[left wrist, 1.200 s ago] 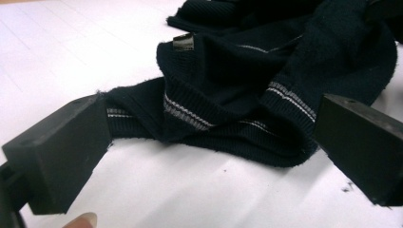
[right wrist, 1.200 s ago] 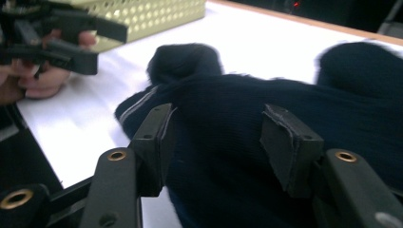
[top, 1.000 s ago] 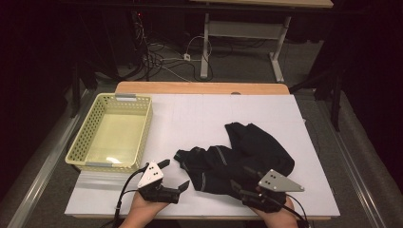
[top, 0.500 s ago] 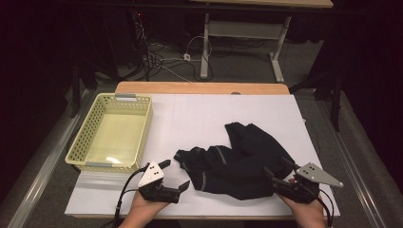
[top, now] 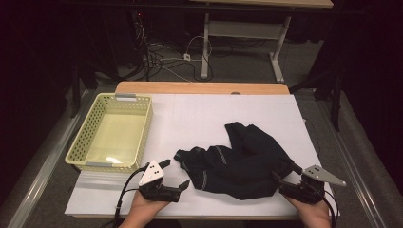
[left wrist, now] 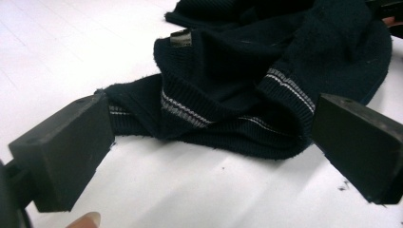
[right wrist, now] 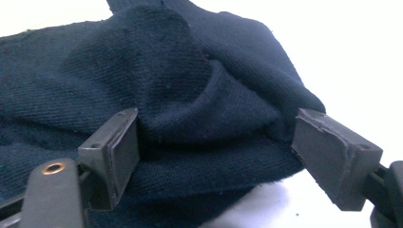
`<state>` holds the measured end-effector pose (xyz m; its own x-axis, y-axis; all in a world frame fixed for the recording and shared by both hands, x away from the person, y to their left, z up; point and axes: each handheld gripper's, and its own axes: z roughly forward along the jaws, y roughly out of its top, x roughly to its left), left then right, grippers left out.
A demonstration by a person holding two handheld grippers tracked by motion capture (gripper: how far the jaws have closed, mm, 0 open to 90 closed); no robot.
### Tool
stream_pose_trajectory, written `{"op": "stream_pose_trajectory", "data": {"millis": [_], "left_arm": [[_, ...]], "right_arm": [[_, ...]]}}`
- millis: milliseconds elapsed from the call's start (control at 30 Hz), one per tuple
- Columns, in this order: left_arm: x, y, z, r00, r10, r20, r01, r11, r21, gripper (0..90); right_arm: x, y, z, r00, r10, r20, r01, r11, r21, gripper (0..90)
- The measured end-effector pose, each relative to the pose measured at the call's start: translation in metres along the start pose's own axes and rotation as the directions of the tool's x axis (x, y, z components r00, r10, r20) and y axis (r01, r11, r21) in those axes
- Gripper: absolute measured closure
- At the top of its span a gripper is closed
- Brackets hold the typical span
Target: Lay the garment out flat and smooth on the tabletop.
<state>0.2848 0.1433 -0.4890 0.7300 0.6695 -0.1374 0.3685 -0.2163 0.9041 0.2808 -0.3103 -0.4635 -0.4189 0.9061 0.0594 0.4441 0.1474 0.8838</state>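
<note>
A dark navy knitted garment (top: pixel 237 159) with thin grey stripes lies crumpled on the white table top (top: pixel 199 114), right of centre. My left gripper (top: pixel 177 173) rests at the front edge just left of the garment, open, with its jaws aimed at the striped hem (left wrist: pixel 190 111) and nothing between them. My right gripper (top: pixel 285 172) sits low at the garment's front right corner. Its jaws have just been opening and now stand wide on either side of a bulging fold of fabric (right wrist: pixel 204 118) without pinching it.
An empty pale yellow perforated basket (top: pixel 114 133) stands at the left side of the table. A wooden strip (top: pixel 199 88) runs along the far edge. Beyond it are a desk frame and floor cables (top: pixel 166 52).
My right gripper has moved right along the front edge, from over the middle of the garment to its right corner. The left gripper and the garment have stayed put.
</note>
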Motion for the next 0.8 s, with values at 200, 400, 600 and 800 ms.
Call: {"op": "stream_pose_trajectory", "data": {"millis": [200, 400, 600, 800], "left_arm": [[0.001, 0.003, 0.004, 0.9995, -0.029, -0.015, 0.029, 0.9987, 0.041, 0.7], [0.004, 0.018, 0.027, 0.9886, -0.137, -0.061, 0.146, 0.975, 0.168, 0.6], [0.005, 0.029, 0.062, 0.9861, -0.118, -0.117, 0.154, 0.9169, 0.368, 0.8], [-0.008, 0.032, 0.071, 0.9931, -0.027, -0.114, 0.069, 0.9218, 0.381, 10.6]], "right_arm": [[-0.003, -0.003, 0.0, 0.9999, 0.005, 0.013, -0.005, 1.0, -0.001, 15.7], [-0.002, -0.004, 0.002, 0.9997, 0.022, 0.004, -0.022, 1.0, 0.015, 12.4], [-0.001, -0.004, 0.004, 0.9994, 0.033, 0.001, -0.033, 0.998, 0.046, 4.5], [-0.002, -0.005, 0.009, 0.999, 0.04, -0.023, -0.038, 0.997, 0.069, 2.2]]}}
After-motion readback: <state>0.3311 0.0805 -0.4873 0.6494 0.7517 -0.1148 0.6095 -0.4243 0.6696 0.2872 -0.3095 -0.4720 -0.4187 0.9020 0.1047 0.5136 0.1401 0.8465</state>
